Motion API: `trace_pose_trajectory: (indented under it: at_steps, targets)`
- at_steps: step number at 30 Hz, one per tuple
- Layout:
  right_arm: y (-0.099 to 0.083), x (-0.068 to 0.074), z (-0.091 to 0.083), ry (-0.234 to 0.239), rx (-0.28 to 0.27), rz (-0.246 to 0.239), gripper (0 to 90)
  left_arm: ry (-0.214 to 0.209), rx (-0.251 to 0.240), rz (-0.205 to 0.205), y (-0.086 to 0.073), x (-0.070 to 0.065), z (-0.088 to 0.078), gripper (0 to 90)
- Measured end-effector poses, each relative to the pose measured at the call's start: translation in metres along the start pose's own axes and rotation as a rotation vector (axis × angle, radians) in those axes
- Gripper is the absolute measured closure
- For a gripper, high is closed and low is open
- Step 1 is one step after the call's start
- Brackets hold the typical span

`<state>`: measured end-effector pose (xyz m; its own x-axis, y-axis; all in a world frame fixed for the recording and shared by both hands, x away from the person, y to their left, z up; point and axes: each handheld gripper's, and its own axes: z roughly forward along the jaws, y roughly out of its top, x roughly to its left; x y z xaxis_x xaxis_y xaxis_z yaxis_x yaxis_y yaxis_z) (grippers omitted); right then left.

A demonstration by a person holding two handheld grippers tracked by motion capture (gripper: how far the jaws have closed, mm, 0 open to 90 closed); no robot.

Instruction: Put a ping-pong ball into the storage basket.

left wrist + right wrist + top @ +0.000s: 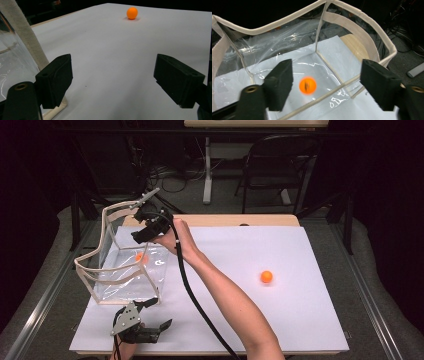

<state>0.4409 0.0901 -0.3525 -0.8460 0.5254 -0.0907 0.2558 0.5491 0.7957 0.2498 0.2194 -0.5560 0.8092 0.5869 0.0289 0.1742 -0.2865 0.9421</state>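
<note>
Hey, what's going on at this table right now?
A person is putting orange balls into a clear bag with cloth trim. The right gripper hangs over the bag's open top with its jaws apart, and an orange ball is inside the bag below them, blurred, free of the pads. The left gripper rests open on the white table beside the bag. A second orange ball sits out on the table, not yet picked up.

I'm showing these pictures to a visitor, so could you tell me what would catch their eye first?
Probably the orange ball, blurred between the open jaws of the right claw above the clear bag with cream trim at the table's left. A second orange ball lies alone on the white sheet to the right.
</note>
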Motion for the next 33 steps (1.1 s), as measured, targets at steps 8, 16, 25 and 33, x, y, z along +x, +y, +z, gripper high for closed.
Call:
trace_pose_trajectory:
  at_steps: [8,16,25,33]
  targets:
    - [-0.010,-0.010,-0.023,0.015,-0.042,0.021,14.3,0.006,-0.005,0.001,0.000,0.001,-0.001,15.7]
    - [-0.030,-0.020,-0.048,-0.002,-0.057,0.036,12.0,0.016,0.000,0.006,0.000,0.000,-0.001,15.7]
    - [-0.058,-0.027,-0.069,-0.029,-0.061,0.053,9.9,0.009,-0.004,0.004,0.000,0.000,-0.001,15.7]
    - [-0.084,-0.029,-0.082,-0.041,-0.059,0.061,7.5,0.019,0.001,0.008,0.000,0.000,-0.001,15.7]
